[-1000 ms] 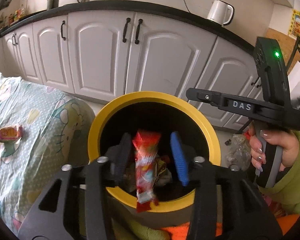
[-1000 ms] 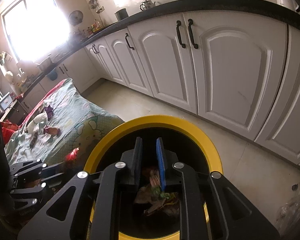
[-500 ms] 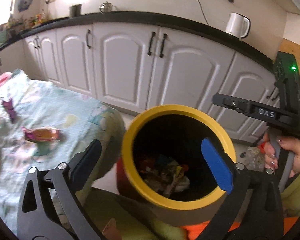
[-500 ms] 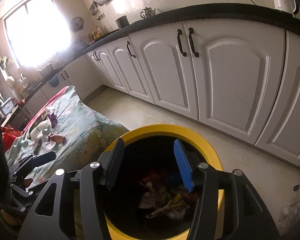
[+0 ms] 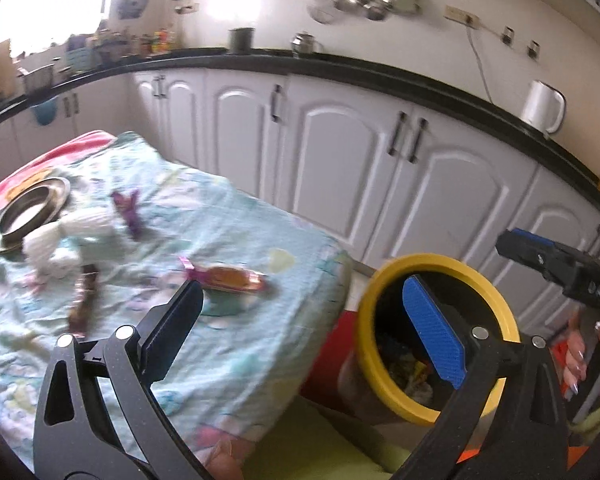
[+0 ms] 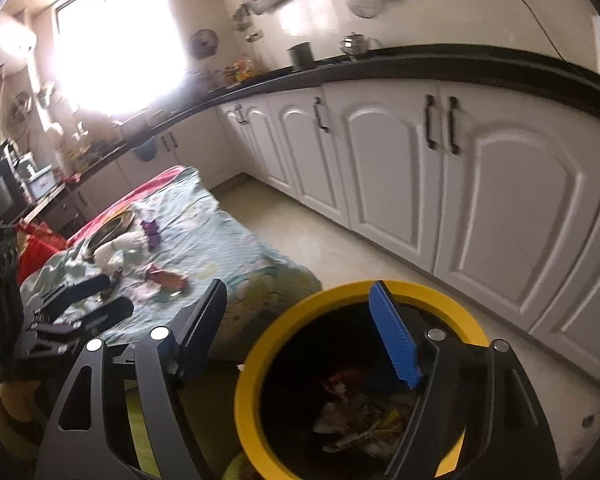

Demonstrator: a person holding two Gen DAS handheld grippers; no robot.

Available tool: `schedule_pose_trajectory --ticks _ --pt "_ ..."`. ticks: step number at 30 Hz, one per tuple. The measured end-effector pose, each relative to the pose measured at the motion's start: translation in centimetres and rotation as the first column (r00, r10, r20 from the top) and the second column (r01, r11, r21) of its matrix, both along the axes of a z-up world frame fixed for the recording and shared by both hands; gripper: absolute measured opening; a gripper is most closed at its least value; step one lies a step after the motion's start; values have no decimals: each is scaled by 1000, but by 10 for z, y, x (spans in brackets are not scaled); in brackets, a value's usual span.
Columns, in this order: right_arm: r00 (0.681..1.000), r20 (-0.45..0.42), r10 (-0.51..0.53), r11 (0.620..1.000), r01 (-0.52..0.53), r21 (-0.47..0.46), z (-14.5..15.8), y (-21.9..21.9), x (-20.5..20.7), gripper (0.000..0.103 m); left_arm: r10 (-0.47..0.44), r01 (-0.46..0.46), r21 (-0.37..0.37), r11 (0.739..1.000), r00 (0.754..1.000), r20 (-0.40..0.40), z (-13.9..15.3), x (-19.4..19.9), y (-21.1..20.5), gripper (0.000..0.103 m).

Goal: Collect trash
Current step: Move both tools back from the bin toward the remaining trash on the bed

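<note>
A yellow-rimmed bin (image 5: 496,300) (image 6: 252,360) with wrappers inside stands by the table. My left gripper (image 5: 304,328) is open and empty, between table edge and bin. My right gripper (image 6: 300,332) is open and empty over the bin's left rim. On the patterned cloth lie a pink-orange wrapper (image 5: 228,278) (image 6: 166,278), a purple wrapper (image 5: 128,210) (image 6: 151,232), a brown wrapper (image 5: 84,296) and crumpled white paper (image 5: 66,240) (image 6: 118,248).
A steel plate (image 5: 28,212) sits at the table's far left. White cabinets (image 5: 340,168) under a black counter run behind. A white kettle (image 5: 542,106) stands on the counter. Bare floor (image 6: 312,236) lies between table and cabinets.
The left gripper dropped the red wrapper into the bin, opened wide and swung left toward the table. The right gripper opened and shifted left over the bin.
</note>
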State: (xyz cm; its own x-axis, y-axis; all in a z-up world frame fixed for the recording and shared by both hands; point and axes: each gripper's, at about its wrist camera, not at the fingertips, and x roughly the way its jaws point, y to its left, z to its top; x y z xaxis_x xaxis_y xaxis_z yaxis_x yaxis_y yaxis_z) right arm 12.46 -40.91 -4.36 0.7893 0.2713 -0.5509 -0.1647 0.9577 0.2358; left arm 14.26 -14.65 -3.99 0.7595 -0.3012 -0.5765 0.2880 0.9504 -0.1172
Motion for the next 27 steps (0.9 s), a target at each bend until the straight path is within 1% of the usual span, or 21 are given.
schedule_pose_trajectory --ticks 3,7,16,22,27 --pt "999 9 42 999 -42 -19 5 19 3 72 42 -42 -2 999 999 20 3 -2 16 92" --pt "995 19 96 995 -95 -43 11 43 6 73 93 -92 -24 995 995 29 6 -2 39 92" --pt "972 25 232 968 -229 -104 18 104 16 75 192 -191 -34 981 980 58 11 -1 77 92" --pt "955 7 296 947 -292 -136 14 134 27 75 256 -254 -39 966 965 51 6 4 105 92" --pt "943 -16 332 930 -330 -164 6 157 39 75 304 -303 -48 952 952 21 -3 10 126 92"
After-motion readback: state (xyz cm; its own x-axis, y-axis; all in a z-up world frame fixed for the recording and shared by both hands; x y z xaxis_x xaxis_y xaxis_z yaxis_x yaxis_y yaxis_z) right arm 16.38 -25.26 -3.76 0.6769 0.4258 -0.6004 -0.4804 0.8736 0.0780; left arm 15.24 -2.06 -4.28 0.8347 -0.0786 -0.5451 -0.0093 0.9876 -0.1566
